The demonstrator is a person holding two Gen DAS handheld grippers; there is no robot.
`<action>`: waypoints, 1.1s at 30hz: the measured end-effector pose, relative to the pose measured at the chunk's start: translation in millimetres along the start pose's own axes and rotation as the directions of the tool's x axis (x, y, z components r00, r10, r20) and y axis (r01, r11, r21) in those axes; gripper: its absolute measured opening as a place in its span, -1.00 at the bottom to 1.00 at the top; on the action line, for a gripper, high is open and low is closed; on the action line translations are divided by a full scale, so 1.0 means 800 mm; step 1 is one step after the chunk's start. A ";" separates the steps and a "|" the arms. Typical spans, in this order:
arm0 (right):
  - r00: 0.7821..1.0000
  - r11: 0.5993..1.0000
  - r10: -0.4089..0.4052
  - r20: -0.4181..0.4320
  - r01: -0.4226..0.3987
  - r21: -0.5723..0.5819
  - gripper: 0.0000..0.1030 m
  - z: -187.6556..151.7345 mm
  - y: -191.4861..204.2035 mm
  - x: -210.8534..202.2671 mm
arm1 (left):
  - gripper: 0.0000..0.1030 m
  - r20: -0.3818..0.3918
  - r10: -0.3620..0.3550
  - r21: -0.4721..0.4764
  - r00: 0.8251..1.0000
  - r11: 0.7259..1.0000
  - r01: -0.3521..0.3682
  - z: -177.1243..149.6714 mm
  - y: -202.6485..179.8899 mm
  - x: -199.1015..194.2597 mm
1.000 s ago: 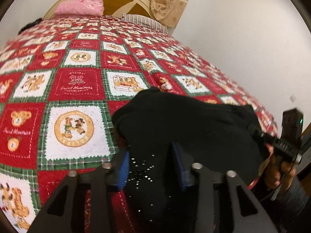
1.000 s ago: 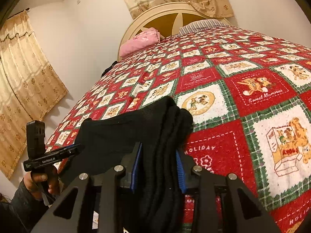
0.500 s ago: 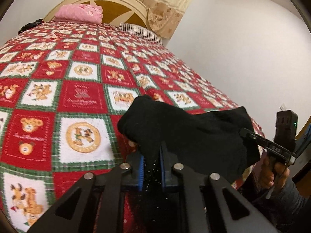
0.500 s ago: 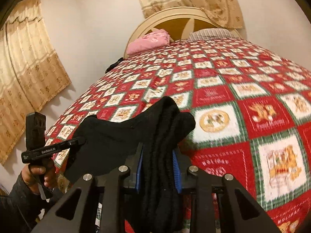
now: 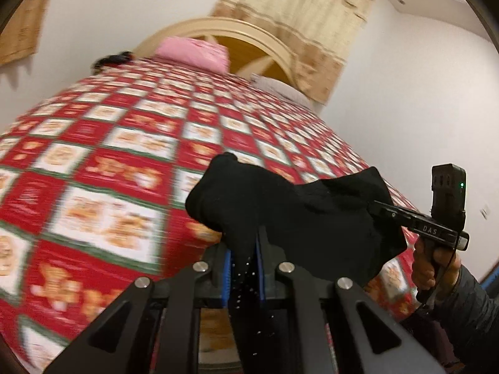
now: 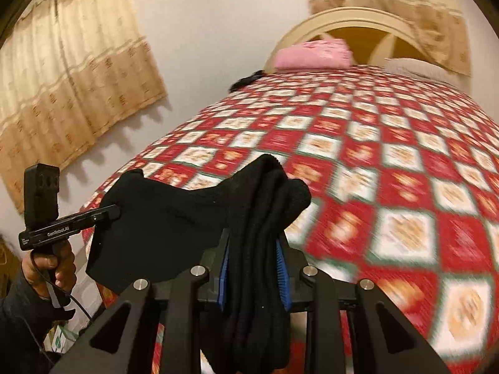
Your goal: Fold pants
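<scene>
The black pants [image 5: 299,215] hang stretched between my two grippers, lifted above the red quilted bed [image 5: 103,168]. My left gripper [image 5: 243,268] is shut on one corner of the pants; it also shows at the left of the right wrist view [image 6: 115,212]. My right gripper [image 6: 254,268] is shut on a thick bunched stack of the pants [image 6: 174,218]; it shows at the right of the left wrist view [image 5: 374,207]. The fabric below both grippers is hidden.
The bed carries a red, green and white patchwork quilt [image 6: 389,162]. A pink pillow [image 5: 193,53] and a grey pillow [image 5: 280,88] lie by the arched headboard [image 6: 352,28]. Beige curtains [image 6: 68,71] hang on the left wall. A white wall [image 5: 421,99] is on the right.
Both grippers have risen and tilted upward with the pants, which now hang clear of the quilt. The left gripper closed on the fabric about a second ago.
</scene>
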State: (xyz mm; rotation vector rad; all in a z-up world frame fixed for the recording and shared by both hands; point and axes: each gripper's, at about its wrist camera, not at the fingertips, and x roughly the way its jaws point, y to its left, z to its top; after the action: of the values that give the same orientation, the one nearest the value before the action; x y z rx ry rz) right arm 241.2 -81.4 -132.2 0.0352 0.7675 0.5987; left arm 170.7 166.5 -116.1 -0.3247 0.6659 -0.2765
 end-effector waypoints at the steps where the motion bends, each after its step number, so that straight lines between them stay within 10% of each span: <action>1: 1.000 1.000 0.010 0.000 -0.010 -0.011 -0.48 0.007 0.008 0.012 | -0.74 0.006 0.017 -0.010 1.000 1.000 -0.017 0.001 0.010 -0.004; 11: 0.989 0.994 0.103 -0.102 -0.106 -0.022 -0.48 0.040 0.056 0.156 | -0.72 -0.043 0.202 -0.094 0.978 0.974 -0.205 -0.020 0.097 0.004; 15: 0.981 0.995 0.087 -0.172 -0.075 0.071 -0.26 0.028 0.026 0.192 | -0.13 -0.080 0.286 -0.089 0.955 0.952 -0.293 -0.040 0.105 0.025; 24: 0.977 0.985 0.093 -0.190 -0.062 0.160 0.27 0.011 -0.011 0.201 | 0.33 -0.055 0.341 -0.122 0.938 0.931 -0.345 -0.058 0.116 0.016; 33: 0.983 0.990 0.037 -0.182 -0.011 0.140 0.30 0.012 -0.009 0.186 | 0.47 -0.057 0.400 -0.101 0.915 0.909 -0.404 -0.060 0.109 0.004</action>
State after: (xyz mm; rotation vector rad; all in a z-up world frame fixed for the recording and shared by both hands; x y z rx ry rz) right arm 335.2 -8.0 -222.7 0.1184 0.9892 0.5761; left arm 155.3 235.2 -186.6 -0.2809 0.7678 0.1516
